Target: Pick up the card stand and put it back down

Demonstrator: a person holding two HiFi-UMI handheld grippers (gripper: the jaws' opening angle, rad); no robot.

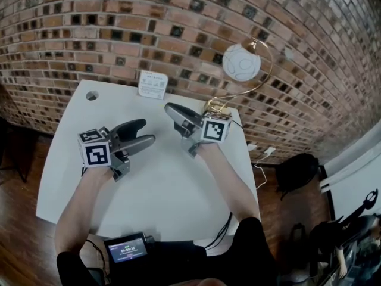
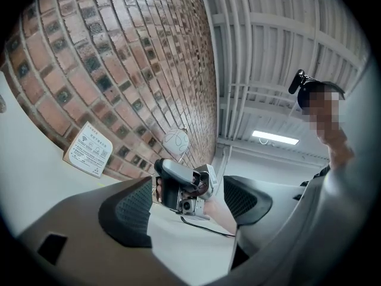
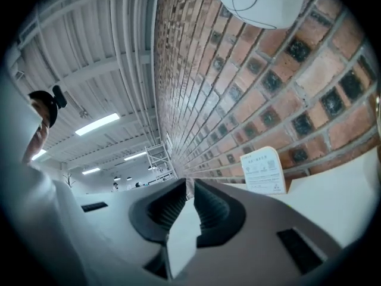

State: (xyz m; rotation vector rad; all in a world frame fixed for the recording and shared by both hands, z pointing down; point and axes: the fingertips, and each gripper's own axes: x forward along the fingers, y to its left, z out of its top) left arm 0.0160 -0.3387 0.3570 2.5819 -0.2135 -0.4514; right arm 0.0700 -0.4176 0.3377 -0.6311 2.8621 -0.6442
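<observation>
The card stand [image 1: 153, 84], a small white printed card, stands upright at the back edge of the white table [image 1: 161, 189], against the brick wall. It also shows in the left gripper view as the card stand [image 2: 88, 149] and in the right gripper view as the card stand [image 3: 262, 170]. My left gripper [image 1: 146, 131] is open and empty, well short of the stand. My right gripper [image 1: 171, 108] points toward the stand from the right and is not touching it. Its jaws are nearly together with only a thin slit, and nothing is between them [image 3: 187, 201].
A lamp with a round white shade [image 1: 241, 62] on a brass arc stands at the table's back right corner. A cable hole [image 1: 91, 95] sits at the back left. A small screen device [image 1: 126, 249] hangs at my waist by the front edge.
</observation>
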